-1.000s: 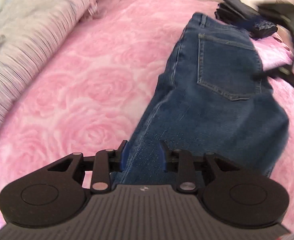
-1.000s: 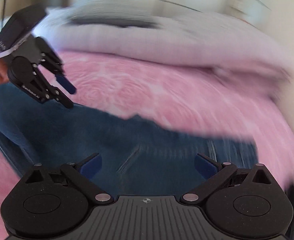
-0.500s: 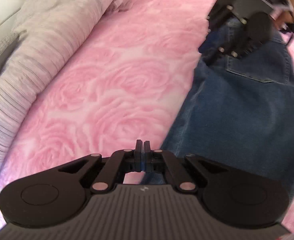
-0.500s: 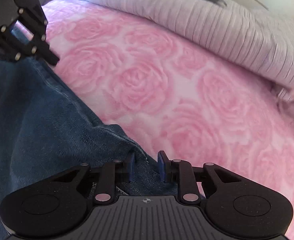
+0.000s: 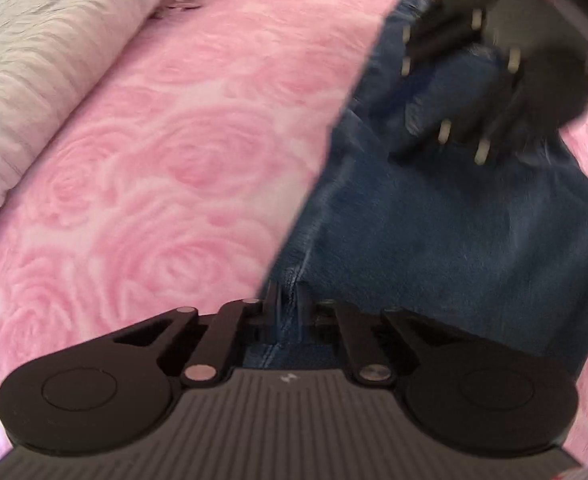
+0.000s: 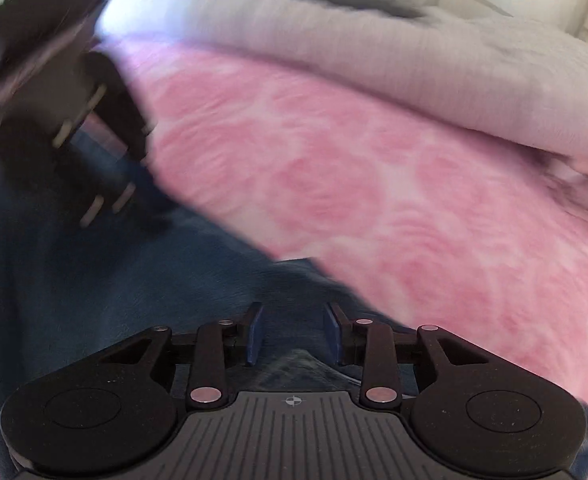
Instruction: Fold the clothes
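From my left wrist, my left tongs [image 5: 289,308] are clamped on a seam at the edge of the jeans [image 5: 454,240], though the log of my own feel says the jaws are easing open slightly, with denim pinched between them. The jeans lie spread on the pink rose-patterned bedspread [image 5: 173,152], and my right tongs [image 5: 490,92] sit farther along the same garment, blurred. A grey striped duvet [image 5: 45,64] is bunched along the far edge.

From my right wrist, my right tongs [image 6: 292,332] stand partly apart and opening, denim between the blue pads [image 6: 253,334] but not squeezed. I judge the denim heavy, thick and floppy, not slippery; seams and hems give the firmest hold. The bed is soft, so cloth may drag.
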The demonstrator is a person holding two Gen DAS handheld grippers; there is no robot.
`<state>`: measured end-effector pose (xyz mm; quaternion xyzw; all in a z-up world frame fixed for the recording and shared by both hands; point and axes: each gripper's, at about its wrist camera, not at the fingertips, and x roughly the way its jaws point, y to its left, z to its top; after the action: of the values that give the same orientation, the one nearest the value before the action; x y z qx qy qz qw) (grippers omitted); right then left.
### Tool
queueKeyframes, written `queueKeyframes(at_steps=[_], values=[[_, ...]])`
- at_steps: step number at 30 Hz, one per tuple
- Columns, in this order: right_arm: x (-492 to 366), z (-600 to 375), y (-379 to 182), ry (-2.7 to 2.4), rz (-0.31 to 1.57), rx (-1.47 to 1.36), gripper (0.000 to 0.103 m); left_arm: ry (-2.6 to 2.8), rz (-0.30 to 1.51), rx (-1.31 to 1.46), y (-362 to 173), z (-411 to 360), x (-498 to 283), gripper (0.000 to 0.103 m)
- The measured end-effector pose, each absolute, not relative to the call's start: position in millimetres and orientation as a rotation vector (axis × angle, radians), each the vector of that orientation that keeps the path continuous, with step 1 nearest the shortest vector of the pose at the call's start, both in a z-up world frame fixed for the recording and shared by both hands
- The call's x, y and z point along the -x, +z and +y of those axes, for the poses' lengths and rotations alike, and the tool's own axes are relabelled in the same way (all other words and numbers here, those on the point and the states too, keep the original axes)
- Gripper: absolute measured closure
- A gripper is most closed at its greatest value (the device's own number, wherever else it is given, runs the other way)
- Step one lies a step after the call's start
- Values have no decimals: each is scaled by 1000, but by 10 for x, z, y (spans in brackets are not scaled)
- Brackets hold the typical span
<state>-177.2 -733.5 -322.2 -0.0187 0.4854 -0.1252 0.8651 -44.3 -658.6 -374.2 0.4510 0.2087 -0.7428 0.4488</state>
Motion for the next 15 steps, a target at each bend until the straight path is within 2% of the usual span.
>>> queueKeyframes(at_steps=[4, 6, 10, 12, 13, 15], values=[[1575, -7636, -3417, -279, 1015, -93, 65, -1823, 452, -1156, -3777, -6571, 498, 95], [1659, -7616, -3345, -309, 986, -115, 64, -1800, 440, -1138, -3698, -6543, 476, 90], [2136, -7339, -3014, -455, 917, -225, 63, -1873, 342, -1131, -3383, -6161, 521, 90], [2467, -7109, -2868, -530, 869, -316, 63, -1974, 304, -1131, -3214, -5841, 600, 83], [2627, -6962, -2820, -575, 851, -350, 63, -2022, 276, -1150, -3154, -5666, 661, 76], [2918, -6654, -2751, -650, 816, -417, 63, -2089, 185, -1235, -3137, -5326, 807, 73]])
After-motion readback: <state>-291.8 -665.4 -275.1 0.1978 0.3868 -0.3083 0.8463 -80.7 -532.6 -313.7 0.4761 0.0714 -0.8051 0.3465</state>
